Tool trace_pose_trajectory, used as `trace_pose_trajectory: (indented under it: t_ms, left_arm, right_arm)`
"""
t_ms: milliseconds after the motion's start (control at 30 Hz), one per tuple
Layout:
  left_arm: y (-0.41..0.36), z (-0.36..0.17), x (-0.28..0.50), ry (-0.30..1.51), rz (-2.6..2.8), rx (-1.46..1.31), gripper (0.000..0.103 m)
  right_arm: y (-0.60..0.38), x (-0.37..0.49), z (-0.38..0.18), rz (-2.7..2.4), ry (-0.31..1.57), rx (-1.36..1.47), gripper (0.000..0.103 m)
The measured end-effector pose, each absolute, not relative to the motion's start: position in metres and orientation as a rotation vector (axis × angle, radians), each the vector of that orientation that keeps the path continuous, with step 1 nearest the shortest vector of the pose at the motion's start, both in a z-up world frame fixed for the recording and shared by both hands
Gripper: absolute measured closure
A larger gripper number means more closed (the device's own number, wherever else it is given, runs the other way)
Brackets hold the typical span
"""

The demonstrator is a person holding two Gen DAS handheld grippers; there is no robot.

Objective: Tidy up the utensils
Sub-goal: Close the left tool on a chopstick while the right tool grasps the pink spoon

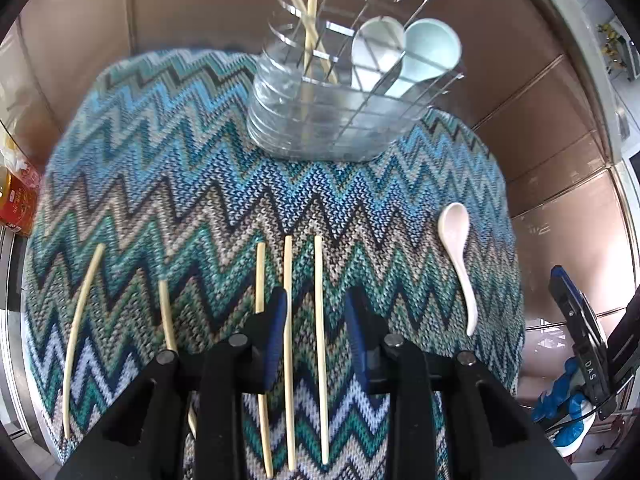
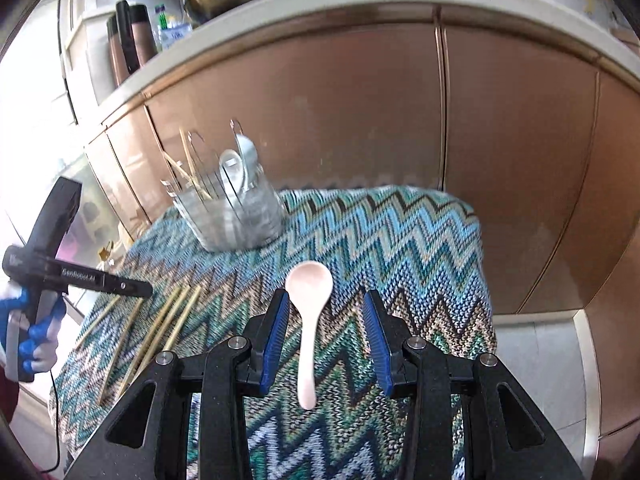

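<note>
A clear wire utensil holder (image 1: 332, 120) stands at the far edge of a zigzag knit cloth (image 1: 180, 184); it holds two chopsticks and two spoons (image 1: 404, 56). Several chopsticks (image 1: 320, 344) lie on the cloth near me. My left gripper (image 1: 316, 300) is open, hovering with two chopsticks lying between its jaws. A white spoon (image 1: 460, 260) lies at the right. In the right wrist view, my right gripper (image 2: 326, 300) is open above that spoon (image 2: 308, 320), its handle between the jaws. The holder (image 2: 236, 208) stands at the far left there.
Copper-coloured cabinet panels (image 2: 360, 120) rise behind the cloth, with a counter on top carrying bottles (image 2: 128, 40) and a pan. The left gripper's body (image 2: 60, 264) is at the left of the right wrist view. A red packet (image 1: 16, 204) sits off the cloth's left edge.
</note>
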State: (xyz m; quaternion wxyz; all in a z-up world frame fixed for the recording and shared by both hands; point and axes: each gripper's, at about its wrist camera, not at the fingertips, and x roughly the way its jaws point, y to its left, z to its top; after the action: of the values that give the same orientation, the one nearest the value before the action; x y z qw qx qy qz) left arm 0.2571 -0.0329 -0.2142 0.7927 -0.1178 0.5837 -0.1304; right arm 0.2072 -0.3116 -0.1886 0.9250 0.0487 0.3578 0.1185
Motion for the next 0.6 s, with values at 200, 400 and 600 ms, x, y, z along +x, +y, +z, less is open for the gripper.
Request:
trace_pose_trajectory:
  t_ms: [200,400,600]
  left_arm:
    - [-0.041,-0.234,0.279,1.315,-0.239,-0.233,0.080]
    - [-0.048,-0.253,0.292,1.353,-0.207,-0.189,0.083]
    - [-0.061,-0.271,0.303,1.383,-0.212,-0.151,0.088]
  right_arm:
    - [-0.321,0.230,-0.206,0.284,0.787,0.112,0.064]
    - [-0.319,0.247,-0.216,0.315,0.814,0.094,0.064]
    - [-0.311,0.270,-0.230,0.399,0.895,0.119,0.066]
